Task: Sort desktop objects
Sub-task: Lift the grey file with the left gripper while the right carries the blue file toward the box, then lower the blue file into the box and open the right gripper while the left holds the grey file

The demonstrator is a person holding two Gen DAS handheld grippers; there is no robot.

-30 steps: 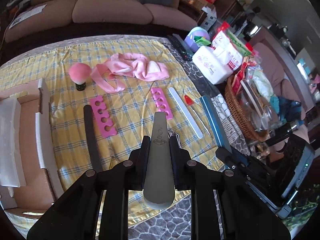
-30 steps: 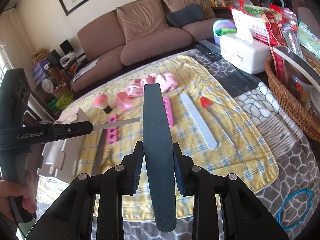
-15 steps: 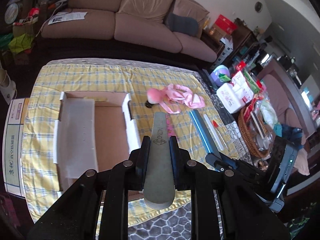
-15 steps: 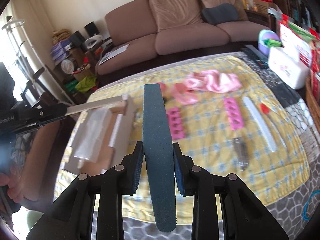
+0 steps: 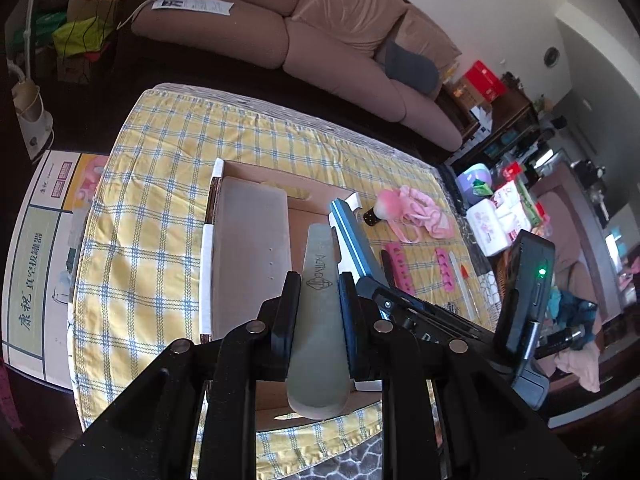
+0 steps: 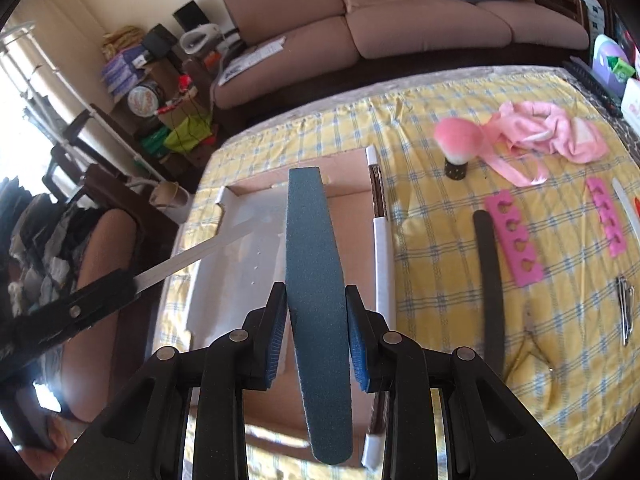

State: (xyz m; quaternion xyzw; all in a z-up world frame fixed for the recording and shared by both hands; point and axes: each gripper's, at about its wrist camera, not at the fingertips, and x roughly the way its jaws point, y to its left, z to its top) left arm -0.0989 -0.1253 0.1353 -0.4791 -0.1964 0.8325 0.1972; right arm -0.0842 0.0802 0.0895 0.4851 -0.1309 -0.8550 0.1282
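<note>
An open cardboard box [image 6: 336, 216] lies on the tablecloth [image 6: 436, 240] toward the table's left side, a foam insert [image 6: 236, 248] in its left half. To its right, on the cloth: a standing brush [image 6: 456, 148], a crumpled cloth band [image 6: 548, 132] beside it, two toe separators [image 6: 512, 236] nearer the camera, a long file [image 6: 490, 276] between box and separators, and clippers [image 6: 624, 312] at far right. A sofa [image 6: 400, 12] stands behind the table.

Claws black, blue pads [image 6: 357, 354]. Left claw [image 5: 319, 312] file [image 5: 318, 320]: grey-green; right claw [image 6: 316, 332] file [image 6: 316, 280]: dark teal. Cloth [image 5: 168, 168] yellow, blue-white plaid. Box [image 6: 340, 216] tan cardboard, white liner. At 2 o'clock: brush [image 6: 458, 144] pink, toe separators [image 6: 514, 240] magenta, towel [image 6: 552, 128] pale pink.
</note>
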